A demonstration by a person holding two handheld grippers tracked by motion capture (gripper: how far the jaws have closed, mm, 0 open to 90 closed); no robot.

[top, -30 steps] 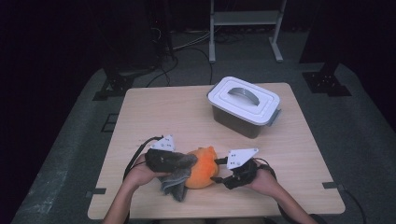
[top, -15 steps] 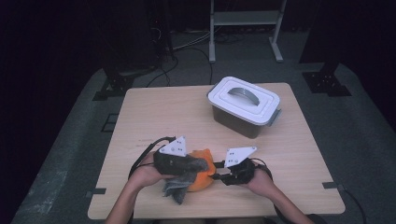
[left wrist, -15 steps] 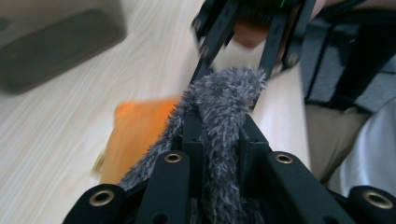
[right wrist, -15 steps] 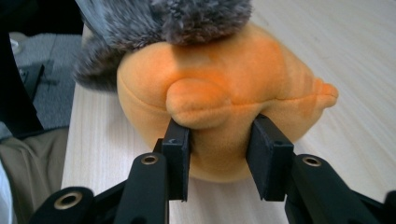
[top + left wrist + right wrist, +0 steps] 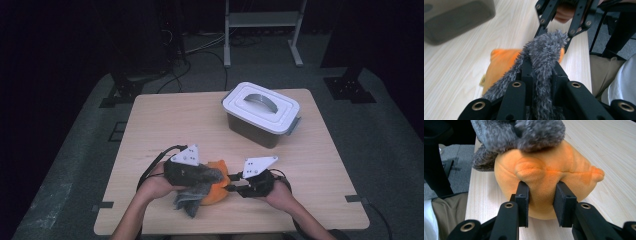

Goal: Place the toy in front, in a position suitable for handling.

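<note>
— Wooden bench, pale and smooth. Where's the toy?
— Near the front edge. The left hand-held gripper squeezes the fuzzy grey cloth, pointing at the other gripper.
— And the right hand-held gripper?
— Its jaws have just been closing and pinch the soft, round orange plush. Lots of room behind, up to the grey box.

1 overhead view, 2 close tong-mounted views
</note>
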